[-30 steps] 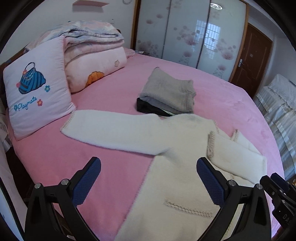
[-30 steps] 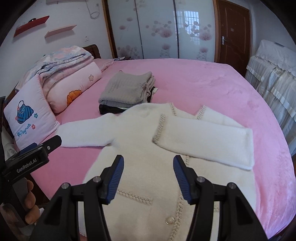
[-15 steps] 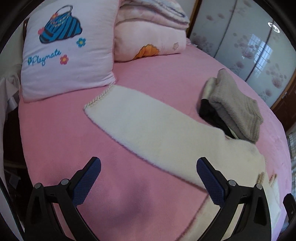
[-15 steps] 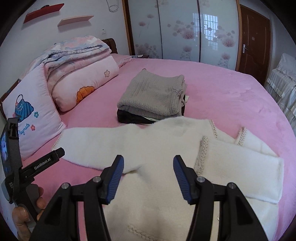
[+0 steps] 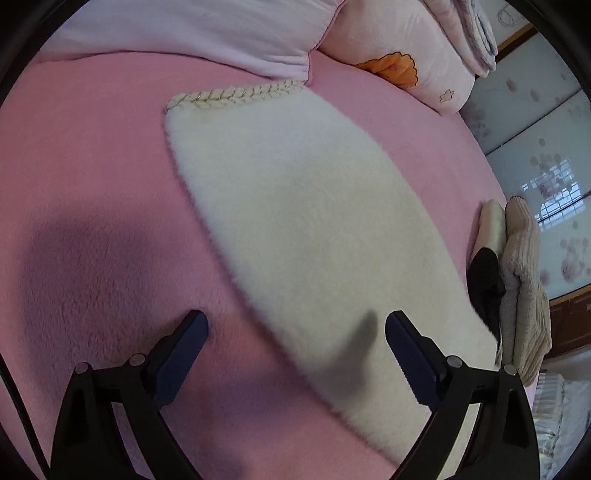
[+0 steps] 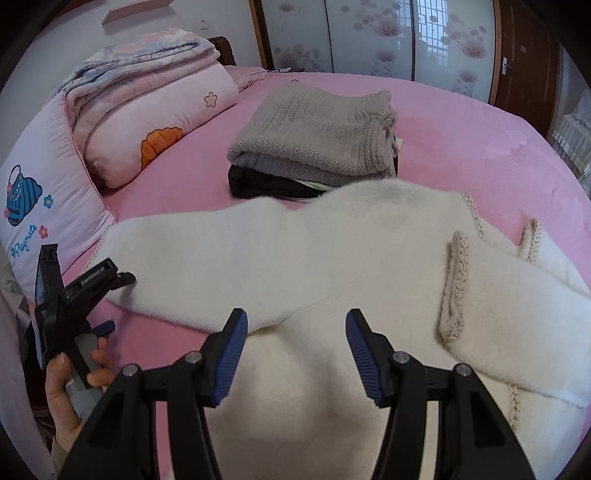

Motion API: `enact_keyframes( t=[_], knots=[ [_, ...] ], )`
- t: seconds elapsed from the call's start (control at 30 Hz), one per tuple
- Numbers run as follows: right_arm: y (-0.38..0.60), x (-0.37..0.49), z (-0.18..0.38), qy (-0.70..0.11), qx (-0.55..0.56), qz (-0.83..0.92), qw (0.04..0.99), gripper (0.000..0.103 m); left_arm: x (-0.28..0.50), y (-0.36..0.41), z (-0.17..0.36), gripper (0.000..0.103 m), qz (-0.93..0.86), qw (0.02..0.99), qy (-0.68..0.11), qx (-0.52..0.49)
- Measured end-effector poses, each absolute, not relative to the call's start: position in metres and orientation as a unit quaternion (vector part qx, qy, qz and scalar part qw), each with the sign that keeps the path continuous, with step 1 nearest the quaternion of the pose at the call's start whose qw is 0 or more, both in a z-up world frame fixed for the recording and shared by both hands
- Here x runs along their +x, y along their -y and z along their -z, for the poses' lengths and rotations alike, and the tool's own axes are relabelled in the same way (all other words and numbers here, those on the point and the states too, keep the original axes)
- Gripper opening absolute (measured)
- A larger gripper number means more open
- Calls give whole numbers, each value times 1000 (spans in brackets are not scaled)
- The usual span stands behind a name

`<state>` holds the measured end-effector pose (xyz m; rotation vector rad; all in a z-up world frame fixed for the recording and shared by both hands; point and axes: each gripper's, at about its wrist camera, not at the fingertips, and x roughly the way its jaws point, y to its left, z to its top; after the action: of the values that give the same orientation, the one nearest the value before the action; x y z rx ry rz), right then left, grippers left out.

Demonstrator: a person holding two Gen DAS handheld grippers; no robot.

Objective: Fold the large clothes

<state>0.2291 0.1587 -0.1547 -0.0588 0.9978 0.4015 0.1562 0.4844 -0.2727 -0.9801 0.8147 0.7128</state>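
A fluffy white cardigan [image 6: 332,258] lies flat on the pink bed [image 6: 480,147]. Its right sleeve [image 6: 517,295] is folded across the body; its left sleeve [image 5: 295,206] stretches out towards the pillows, braided cuff [image 5: 236,94] at its end. My left gripper [image 5: 295,339] is open and empty, low over the near edge of that sleeve; it also shows in the right wrist view [image 6: 110,280] beside the cuff end. My right gripper [image 6: 295,332] is open and empty over the cardigan's body near the left armpit.
A stack of folded clothes, grey knit [image 6: 317,129] on top of a black item [image 6: 266,184], lies just behind the cardigan. A Playmate pillow [image 6: 40,199], a pink bolster [image 6: 155,125] and a folded quilt [image 6: 140,55] sit at the left. Wardrobe doors [image 6: 369,33] stand behind the bed.
My left gripper has swung left and dropped close over the outstretched sleeve. My right gripper has moved forward and left over the cardigan's body. Both stay open.
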Motion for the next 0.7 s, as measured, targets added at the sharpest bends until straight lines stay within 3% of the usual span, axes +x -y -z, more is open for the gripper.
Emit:
enact_keyframes(
  t=[0.1,0.2,0.43,0.7],
  knots=[
    [-145,228,162,-485,-22,-183,855,56,178,-489,265,35,-330,753,-370,-433],
    [-129,228,168,-491,-15,-172,854,56,191,-489,252,16,-333,755,-351,-441],
    [-82,231,163,-492,23,-143,858,56,211,-426,171,13,-291,825,-308,-373],
    [0,232,136,-460,83,-80,880,56,254,-264,106,14,-104,894,-336,-276]
  ],
)
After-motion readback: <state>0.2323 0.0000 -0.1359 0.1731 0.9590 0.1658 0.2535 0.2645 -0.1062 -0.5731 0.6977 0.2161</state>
